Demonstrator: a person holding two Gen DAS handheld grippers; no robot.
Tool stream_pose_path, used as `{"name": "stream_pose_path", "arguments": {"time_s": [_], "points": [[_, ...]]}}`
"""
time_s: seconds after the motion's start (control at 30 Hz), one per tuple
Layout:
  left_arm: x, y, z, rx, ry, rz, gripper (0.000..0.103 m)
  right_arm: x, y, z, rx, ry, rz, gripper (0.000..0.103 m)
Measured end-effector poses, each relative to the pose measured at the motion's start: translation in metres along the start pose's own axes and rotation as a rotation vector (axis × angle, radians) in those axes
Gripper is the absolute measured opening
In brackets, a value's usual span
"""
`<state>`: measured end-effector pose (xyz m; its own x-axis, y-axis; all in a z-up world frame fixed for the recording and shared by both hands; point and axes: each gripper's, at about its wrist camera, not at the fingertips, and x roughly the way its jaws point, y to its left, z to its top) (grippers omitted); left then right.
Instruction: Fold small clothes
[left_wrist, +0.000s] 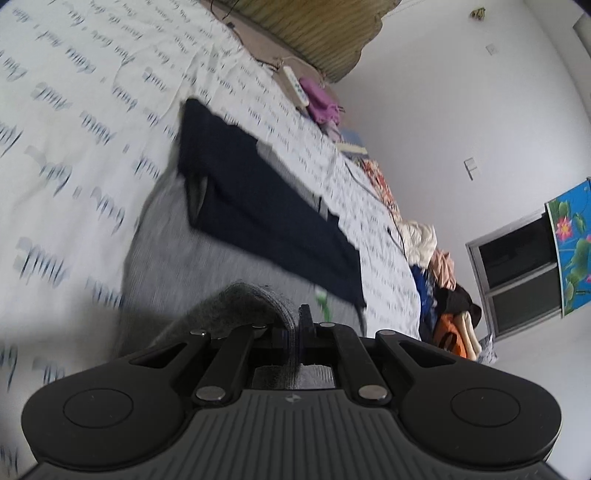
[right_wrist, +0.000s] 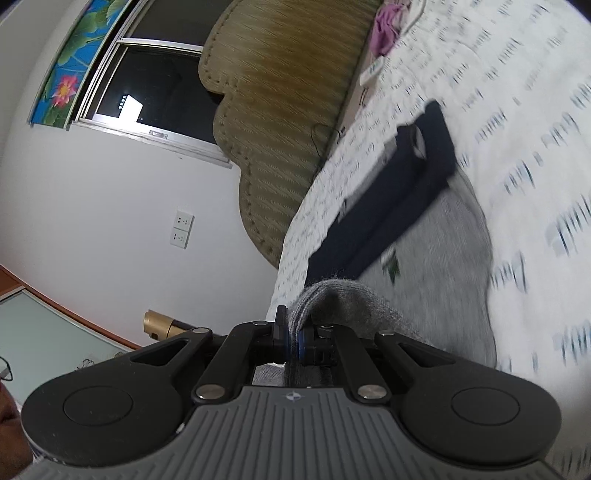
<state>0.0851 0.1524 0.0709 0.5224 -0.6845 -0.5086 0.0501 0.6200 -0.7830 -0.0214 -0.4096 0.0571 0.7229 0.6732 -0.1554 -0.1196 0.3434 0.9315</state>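
A grey knit garment (left_wrist: 192, 251) lies spread on the bed, and it also shows in the right wrist view (right_wrist: 443, 266). My left gripper (left_wrist: 295, 325) is shut on one bunched edge of it. My right gripper (right_wrist: 293, 332) is shut on another bunched edge. Both held edges are raised off the bed. A folded dark navy garment (left_wrist: 258, 199) lies on the far part of the grey one; it also shows in the right wrist view (right_wrist: 399, 192). Both views are motion-blurred.
The bed has a white sheet with blue script (left_wrist: 66, 110). A padded headboard (right_wrist: 280, 110), a white power strip (left_wrist: 295, 86), a purple cloth (left_wrist: 321, 99) and a pile of clothes (left_wrist: 443, 280) are along its edge. White wall (left_wrist: 480, 110) and window (right_wrist: 147, 81) beyond.
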Motion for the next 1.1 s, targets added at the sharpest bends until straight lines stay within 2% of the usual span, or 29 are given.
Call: {"name": "stream_pose_path", "arguments": {"time_s": [0.3, 0.47, 0.57, 0.7, 0.8, 0.83, 0.9, 0.97, 1.0, 1.03, 1.1], "points": [[0.051, 0.005, 0.067, -0.026, -0.01, 0.015, 0.005, 0.048, -0.031, 0.06, 0.051, -0.048, -0.001, 0.008], [0.072, 0.0, 0.1, 0.002, -0.028, 0.015, 0.005, 0.077, -0.045, 0.094, 0.063, -0.063, 0.0, 0.008], [0.088, -0.004, 0.122, 0.032, -0.046, 0.036, 0.005, 0.096, -0.053, 0.119, 0.065, -0.077, -0.01, 0.008], [0.125, 0.006, 0.159, 0.055, -0.094, 0.091, 0.005, 0.129, -0.078, 0.156, 0.107, -0.108, -0.065, 0.008], [0.156, 0.024, 0.18, 0.024, -0.102, 0.153, 0.008, 0.151, -0.112, 0.176, 0.215, -0.155, -0.17, 0.028], [0.162, 0.029, 0.182, -0.01, -0.089, 0.175, 0.011, 0.154, -0.122, 0.179, 0.258, -0.166, -0.204, 0.041], [0.162, 0.031, 0.179, -0.018, -0.075, 0.166, 0.027, 0.156, -0.127, 0.177, 0.275, -0.173, -0.19, 0.041], [0.148, 0.016, 0.164, 0.122, -0.141, 0.203, 0.035, 0.151, -0.115, 0.172, 0.202, -0.171, -0.175, 0.041], [0.14, 0.003, 0.154, 0.249, -0.189, 0.257, 0.041, 0.148, -0.106, 0.17, 0.134, -0.162, -0.195, 0.041], [0.135, -0.009, 0.144, 0.377, -0.239, 0.321, 0.046, 0.146, -0.096, 0.168, 0.054, -0.15, -0.241, 0.041], [0.134, -0.028, 0.128, 0.601, -0.326, 0.443, 0.07, 0.148, -0.078, 0.168, -0.104, -0.124, -0.379, 0.041]]}}
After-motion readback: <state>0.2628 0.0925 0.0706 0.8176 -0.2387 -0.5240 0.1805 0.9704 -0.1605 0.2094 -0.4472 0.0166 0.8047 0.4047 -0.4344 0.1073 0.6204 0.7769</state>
